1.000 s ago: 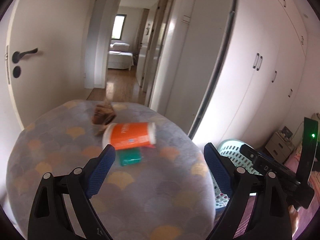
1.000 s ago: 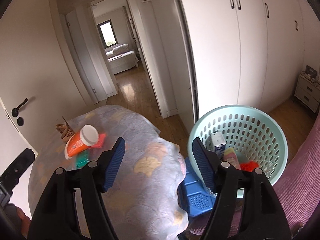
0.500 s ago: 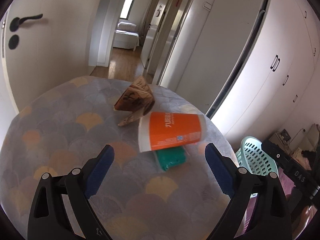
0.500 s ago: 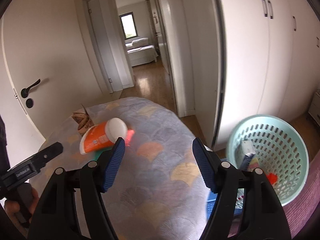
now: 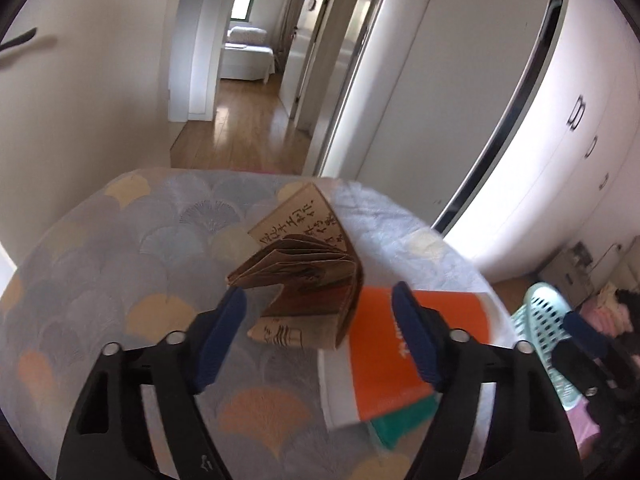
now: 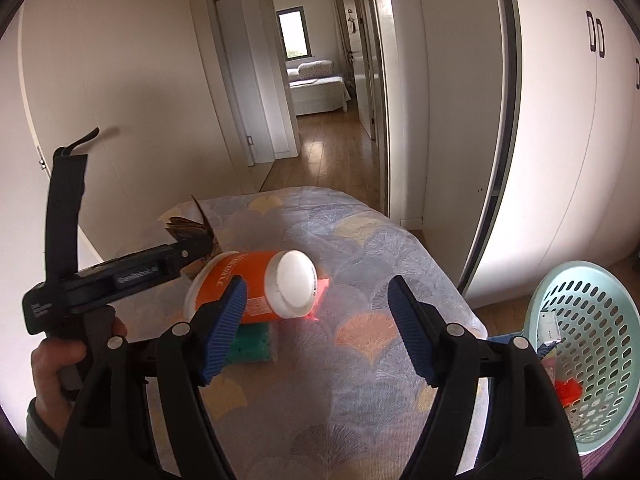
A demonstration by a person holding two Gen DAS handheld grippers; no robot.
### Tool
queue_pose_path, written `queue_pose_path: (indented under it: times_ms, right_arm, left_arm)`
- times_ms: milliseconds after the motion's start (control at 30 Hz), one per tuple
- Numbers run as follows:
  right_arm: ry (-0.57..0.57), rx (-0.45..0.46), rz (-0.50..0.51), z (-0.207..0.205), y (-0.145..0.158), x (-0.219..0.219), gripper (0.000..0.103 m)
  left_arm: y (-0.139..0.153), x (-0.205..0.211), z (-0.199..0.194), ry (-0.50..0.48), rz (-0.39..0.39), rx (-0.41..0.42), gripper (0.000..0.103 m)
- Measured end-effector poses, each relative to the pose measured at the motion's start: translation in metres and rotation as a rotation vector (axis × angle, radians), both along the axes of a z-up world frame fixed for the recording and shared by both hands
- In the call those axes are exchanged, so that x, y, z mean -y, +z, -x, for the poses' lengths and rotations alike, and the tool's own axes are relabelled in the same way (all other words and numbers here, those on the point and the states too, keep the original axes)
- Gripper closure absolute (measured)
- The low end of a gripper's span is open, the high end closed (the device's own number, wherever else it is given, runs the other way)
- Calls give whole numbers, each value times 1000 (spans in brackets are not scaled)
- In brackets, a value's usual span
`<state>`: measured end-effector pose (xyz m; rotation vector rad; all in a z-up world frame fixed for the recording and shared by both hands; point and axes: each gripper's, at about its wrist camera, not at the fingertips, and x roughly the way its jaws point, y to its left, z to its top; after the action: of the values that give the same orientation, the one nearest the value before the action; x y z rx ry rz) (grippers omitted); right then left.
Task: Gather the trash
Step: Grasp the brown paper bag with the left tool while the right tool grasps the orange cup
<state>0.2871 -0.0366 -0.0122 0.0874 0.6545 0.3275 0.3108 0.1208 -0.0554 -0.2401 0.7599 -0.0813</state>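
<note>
Left tongs (image 5: 316,320) closing around folded brown paper bag (image 5: 304,276) on the bed (image 5: 132,248), pads not touching yet; right tongs (image 6: 316,320) apart, empty; risk: right pad clips orange cup (image 5: 404,356), rolling it off.

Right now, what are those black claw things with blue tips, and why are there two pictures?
Each claw is a grabbing tool that a person holds, one in each hand, with a camera looking out along its fingers. So each picture comes from one tool.

The left tool is closing around a folded brown paper bag, but its blue pads are not pressing it yet. In the other picture you can see the hand holding that tool.

The right tool is open and holds nothing.

On the patterned table cloth also lie an orange cup on its side and a green sponge under it. The pale green basket beside the table already has some trash in it.
</note>
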Motion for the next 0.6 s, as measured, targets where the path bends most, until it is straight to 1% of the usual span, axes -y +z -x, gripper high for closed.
queue_pose_path:
  times_ms: [67, 100, 133, 167, 267, 300, 333, 367, 433, 500, 567, 600]
  right_arm:
    - [6, -12, -2, -7, -3, 0, 34]
    - [13, -19, -5, -10, -5, 0, 34]
    - [21, -26, -11, -12, -5, -2, 34]
    - [40, -39, -26, -15, -6, -4, 34]
    - [90, -75, -85, -29, -9, -7, 31]
    - [101, -80, -101, -34, -10, -8, 30]
    - [110, -87, -110, -41, -12, -11, 29]
    - [114, -94, -114, -47, -13, -13, 29]
    - [127, -130, -133, -62, -18, -17, 29]
    - [147, -168, -137, -70, -22, -25, 29]
    - [157, -175, -107, -71, -25, -32, 30]
    - [164, -173, -80, -69, -26, -36, 32]
  left_arm:
    - [-5, 1, -5, -7, 8, -6, 39]
    - [-8, 0, -7, -14, 19, -11, 47]
    - [-11, 1, -9, -17, 24, -23, 58]
    - [-14, 0, -11, -19, 27, -33, 64]
    - [-16, -8, -8, -23, 85, -22, 70]
    - [-14, -11, -5, -23, 97, -14, 76]
    - [-10, -14, -1, -11, 95, 7, 83]
    - [-8, -16, 4, -2, 87, 18, 86]
    - [-1, -19, 15, 9, 76, 37, 97]
    - [6, -25, 28, 13, 90, 57, 99]
    - [10, -31, 43, 23, 100, 70, 99]
    - [11, -34, 51, 33, 100, 75, 99]
